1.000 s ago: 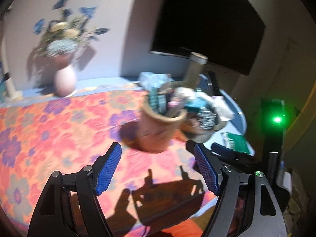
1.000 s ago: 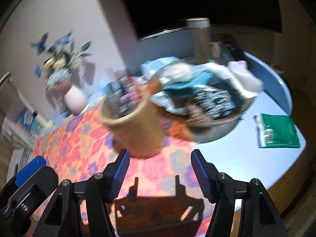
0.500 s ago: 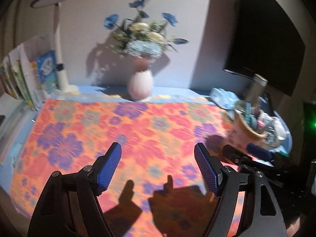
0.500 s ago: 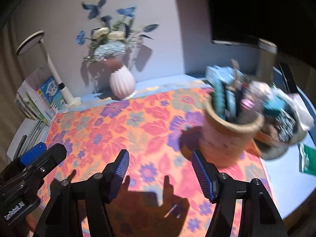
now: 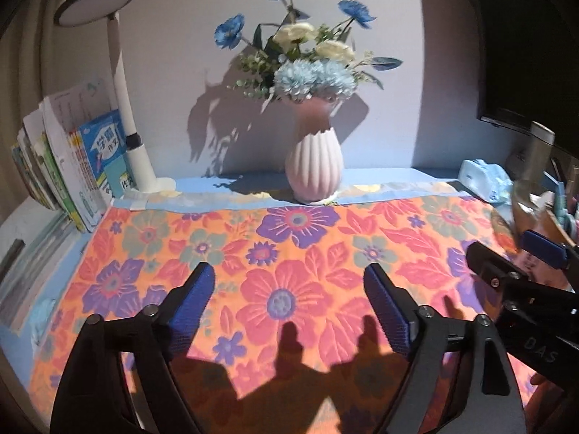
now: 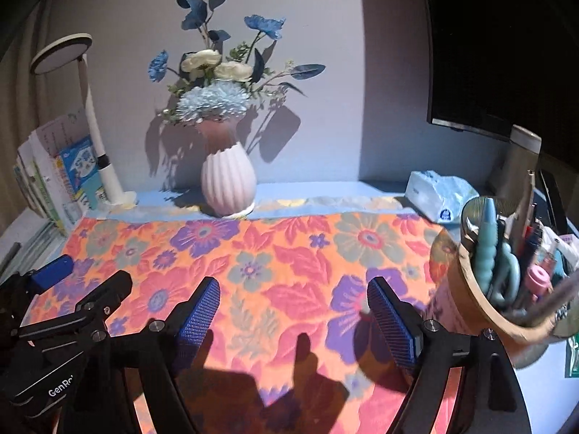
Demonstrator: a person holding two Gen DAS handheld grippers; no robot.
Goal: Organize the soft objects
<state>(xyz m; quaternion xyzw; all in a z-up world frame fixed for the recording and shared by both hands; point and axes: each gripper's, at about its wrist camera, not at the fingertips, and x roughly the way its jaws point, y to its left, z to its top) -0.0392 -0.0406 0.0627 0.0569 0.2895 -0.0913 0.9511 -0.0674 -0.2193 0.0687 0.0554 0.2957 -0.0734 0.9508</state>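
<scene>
An orange floral cloth (image 5: 296,253) (image 6: 282,264) lies spread flat over the blue table. My left gripper (image 5: 289,293) hovers above the cloth's near middle, its jaws opening with nothing between the blue pads. My right gripper (image 6: 293,311) hangs over the cloth further right, jaws also opening and empty. Each gripper shows at the edge of the other's view: the right gripper (image 5: 521,264) at the right, the left gripper (image 6: 79,282) at the left. A soft blue tissue pack (image 6: 439,195) (image 5: 485,181) rests at the back right.
A pink ribbed vase (image 5: 314,166) (image 6: 228,181) with flowers stands at the cloth's far edge. A white desk lamp (image 5: 123,90) and upright books (image 5: 72,159) fill the back left. A wooden pot of pens and scissors (image 6: 503,282) stands at the right, a dark screen (image 6: 499,54) behind.
Both views swung left, from the wooden pot and bowl to the vase and the cloth's middle. Both grippers' jaws spread wider. The pot now sits at the right edge.
</scene>
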